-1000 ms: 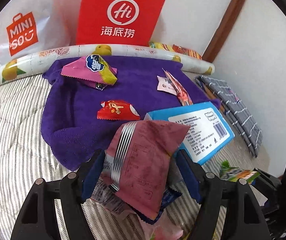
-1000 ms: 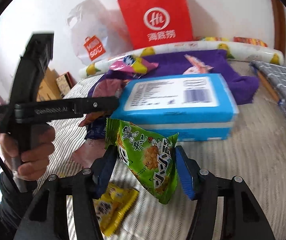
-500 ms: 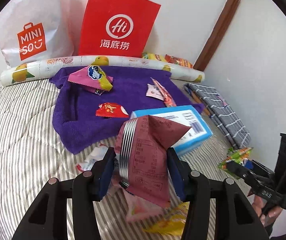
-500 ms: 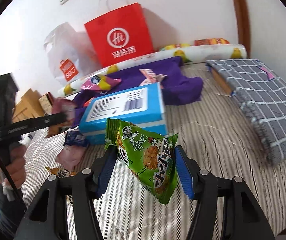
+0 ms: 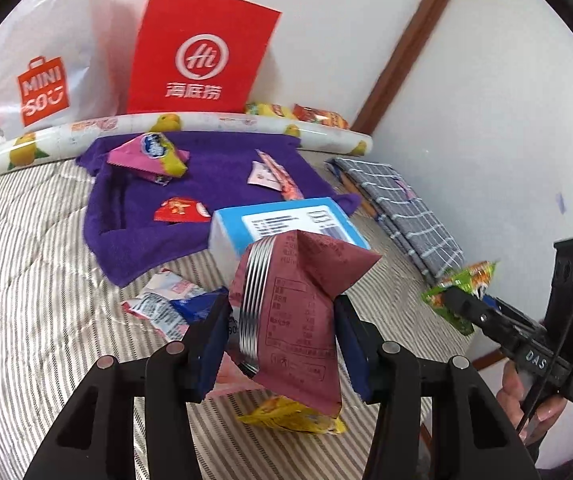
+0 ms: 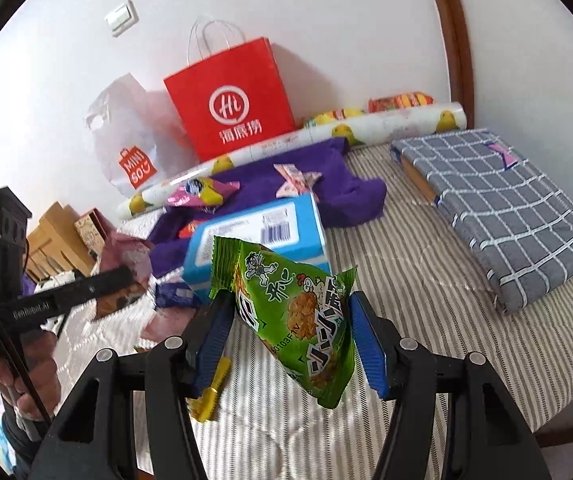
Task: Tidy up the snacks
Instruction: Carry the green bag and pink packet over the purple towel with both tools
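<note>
My left gripper [image 5: 280, 320] is shut on a maroon snack packet [image 5: 298, 312], held upright above the striped bed [image 5: 26, 280]. My right gripper [image 6: 288, 316] is shut on a green snack packet [image 6: 298, 312], also lifted off the bed. The right gripper shows at the right edge of the left wrist view with the green packet [image 5: 458, 288]. A purple towel [image 5: 214, 184] at the back carries a pink-yellow packet [image 5: 148, 156], a red packet [image 5: 182, 210] and a slim pink one [image 5: 270, 172]. A blue box [image 5: 286, 224] lies at the towel's near edge.
A red paper bag [image 5: 202, 52] and a white plastic bag [image 5: 46, 72] lean on the wall behind a fruit-print roll [image 5: 166, 128]. A grey checked bundle [image 6: 494, 200] lies on the right. Loose packets [image 5: 166, 304] and a yellow one [image 5: 290, 420] sit below my left gripper.
Both grippers have risen and drawn back from the bed with their packets. The left jaws closed in on the maroon packet. More of the wall and bags shows now.
</note>
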`<state>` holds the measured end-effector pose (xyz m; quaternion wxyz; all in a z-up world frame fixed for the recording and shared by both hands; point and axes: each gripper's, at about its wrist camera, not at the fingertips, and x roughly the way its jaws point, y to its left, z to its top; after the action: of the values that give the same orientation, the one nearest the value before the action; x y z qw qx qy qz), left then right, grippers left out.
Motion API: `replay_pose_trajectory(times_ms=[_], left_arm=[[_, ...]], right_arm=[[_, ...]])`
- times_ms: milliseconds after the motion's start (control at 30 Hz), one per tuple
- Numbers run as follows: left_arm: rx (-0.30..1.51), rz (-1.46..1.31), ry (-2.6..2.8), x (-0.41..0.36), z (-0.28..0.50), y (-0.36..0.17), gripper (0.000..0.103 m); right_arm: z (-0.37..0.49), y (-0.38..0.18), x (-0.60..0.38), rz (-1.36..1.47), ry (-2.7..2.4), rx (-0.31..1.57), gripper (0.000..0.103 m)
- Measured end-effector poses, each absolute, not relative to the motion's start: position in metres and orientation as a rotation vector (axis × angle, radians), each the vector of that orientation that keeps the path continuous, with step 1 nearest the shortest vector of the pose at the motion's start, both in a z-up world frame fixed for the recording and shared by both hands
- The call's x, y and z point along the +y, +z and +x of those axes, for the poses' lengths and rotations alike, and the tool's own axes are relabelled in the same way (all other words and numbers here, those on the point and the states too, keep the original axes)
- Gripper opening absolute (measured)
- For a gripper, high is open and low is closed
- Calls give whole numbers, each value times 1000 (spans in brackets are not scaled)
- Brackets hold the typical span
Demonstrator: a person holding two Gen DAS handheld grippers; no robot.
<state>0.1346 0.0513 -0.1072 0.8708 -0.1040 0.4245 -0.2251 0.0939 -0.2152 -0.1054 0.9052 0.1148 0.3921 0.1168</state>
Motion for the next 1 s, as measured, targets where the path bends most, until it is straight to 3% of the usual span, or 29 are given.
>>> replay_pose_trajectory(times_ms=[1000], left_arm=[[901,-197,-495,48,135,-72,49]], right_arm=[[93,-47,-191,270,201,721,58]])
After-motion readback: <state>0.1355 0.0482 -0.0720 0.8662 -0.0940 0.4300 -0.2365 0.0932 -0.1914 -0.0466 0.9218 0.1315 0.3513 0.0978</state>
